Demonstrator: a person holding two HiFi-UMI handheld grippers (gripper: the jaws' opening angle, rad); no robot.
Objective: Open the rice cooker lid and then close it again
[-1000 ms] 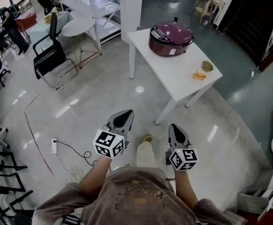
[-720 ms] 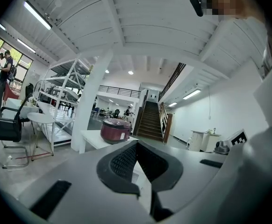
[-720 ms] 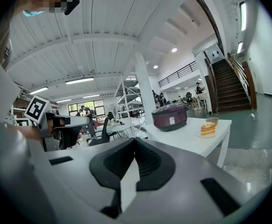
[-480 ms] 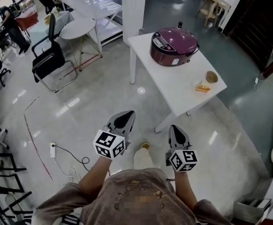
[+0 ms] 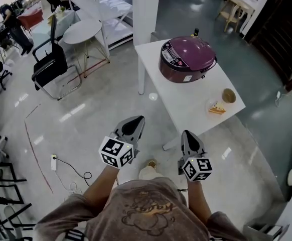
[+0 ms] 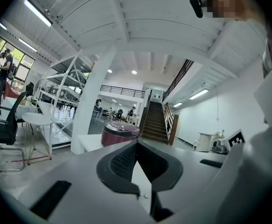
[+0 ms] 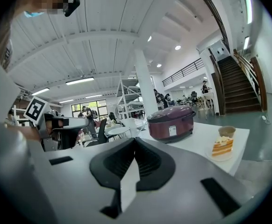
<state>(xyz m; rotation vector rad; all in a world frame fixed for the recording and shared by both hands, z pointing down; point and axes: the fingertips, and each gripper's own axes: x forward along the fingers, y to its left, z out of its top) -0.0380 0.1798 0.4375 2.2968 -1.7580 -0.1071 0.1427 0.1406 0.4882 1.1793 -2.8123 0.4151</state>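
Note:
A purple rice cooker (image 5: 187,58) with its lid down stands at the far end of a white table (image 5: 186,99); it also shows in the left gripper view (image 6: 119,133) and the right gripper view (image 7: 170,122). My left gripper (image 5: 135,121) and right gripper (image 5: 187,135) hang over the floor, short of the table's near edge and well apart from the cooker. Both have their jaws closed tip to tip with nothing between them. They point level toward the table.
A slice of layered cake (image 5: 216,107) and a small brown bowl (image 5: 229,95) sit on the table's right side. A black chair (image 5: 53,64) and a round white table (image 5: 83,31) stand at left. A white pillar (image 5: 146,9) rises behind the table. A cable (image 5: 70,164) lies on the floor.
The table and cooker have come closer and lower in the head view as the person walks toward them. Both grippers keep their pose and stay shut.

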